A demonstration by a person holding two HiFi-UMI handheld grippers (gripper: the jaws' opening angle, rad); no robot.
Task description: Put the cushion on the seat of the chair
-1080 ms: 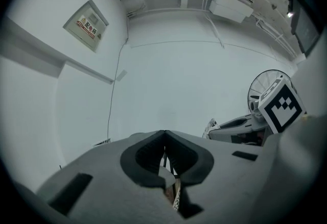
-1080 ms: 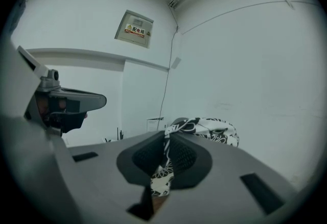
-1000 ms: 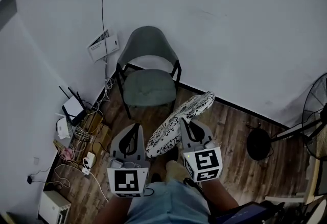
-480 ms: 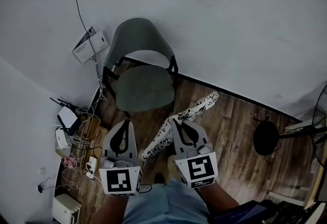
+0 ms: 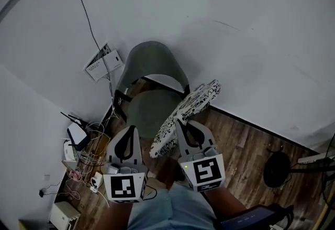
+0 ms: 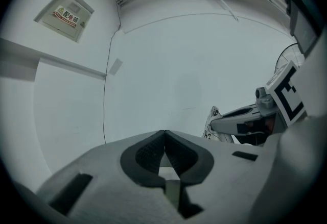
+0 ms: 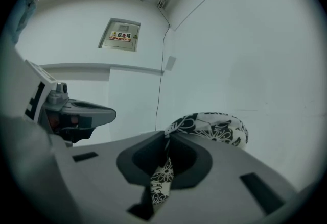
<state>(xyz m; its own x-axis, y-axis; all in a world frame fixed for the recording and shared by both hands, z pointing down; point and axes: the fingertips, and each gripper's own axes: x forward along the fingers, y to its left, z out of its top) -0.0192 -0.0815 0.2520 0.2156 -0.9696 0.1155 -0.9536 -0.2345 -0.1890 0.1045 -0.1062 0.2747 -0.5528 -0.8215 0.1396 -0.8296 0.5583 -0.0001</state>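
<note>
Black-and-white floral cushion (image 5: 196, 100), edge-pinched in the jaws of the right gripper (image 5: 180, 123), may slip short of the grey chair seat (image 5: 146, 111); left gripper (image 5: 131, 129) closed, empty.

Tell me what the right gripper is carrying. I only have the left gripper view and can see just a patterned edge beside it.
Observer: The right gripper is shut on the cushion. Its black-and-white flowered fabric is pinched between the fingers.
Operator: Where is the chair? My view shows only wall.
Observer: In the head view the chair stands in the corner ahead. The cushion is held in the air, overlapping the seat's right edge, and is not yet set down.
Operator: Anything near it on the floor?
Observer: Cables and small devices lie tangled on the floor left of the chair.
</note>
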